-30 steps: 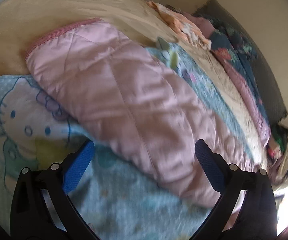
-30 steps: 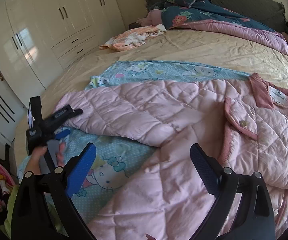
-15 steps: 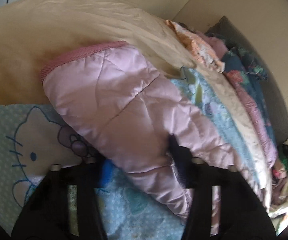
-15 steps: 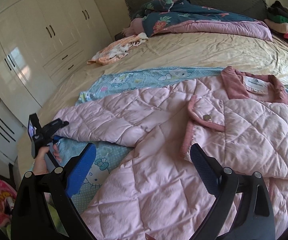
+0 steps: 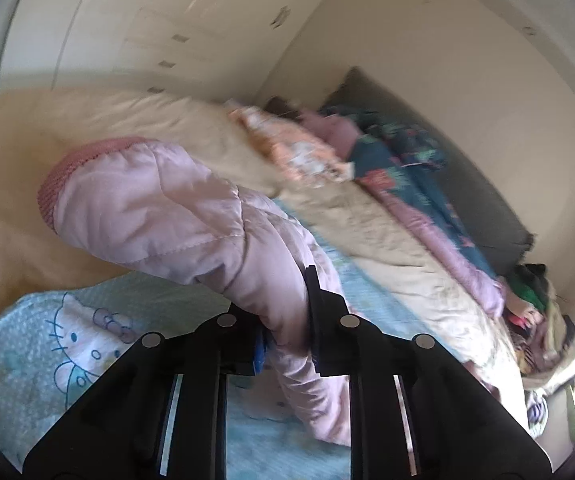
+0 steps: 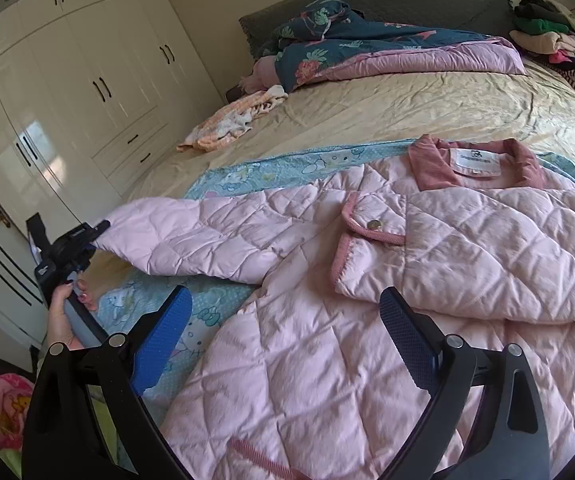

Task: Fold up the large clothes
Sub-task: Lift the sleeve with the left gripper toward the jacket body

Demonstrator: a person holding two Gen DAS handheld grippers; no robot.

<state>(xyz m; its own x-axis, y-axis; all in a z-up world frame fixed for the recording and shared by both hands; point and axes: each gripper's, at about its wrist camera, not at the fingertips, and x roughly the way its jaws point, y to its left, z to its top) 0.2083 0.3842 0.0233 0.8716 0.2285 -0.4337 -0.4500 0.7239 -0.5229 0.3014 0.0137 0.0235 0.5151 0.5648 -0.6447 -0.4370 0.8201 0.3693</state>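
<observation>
Sleeve (image 5: 175, 216) of pink quilted jacket (image 6: 427, 288) pinched in left claw (image 5: 287, 320), jaws just closed on it, cuff lifted off bed (image 6: 407, 112); right claw (image 6: 283, 336) spread, empty above hem. Judgement: carry sleeve across the chest flat, pin the body with right claw, avoid dragging the blue sheet (image 6: 287, 168)

Jacket (image 6: 387, 280) spread on blanket (image 6: 287, 166) on bed (image 6: 427, 112), quilt (image 6: 387, 56) behind, wardrobe (image 6: 87, 92) left.
</observation>
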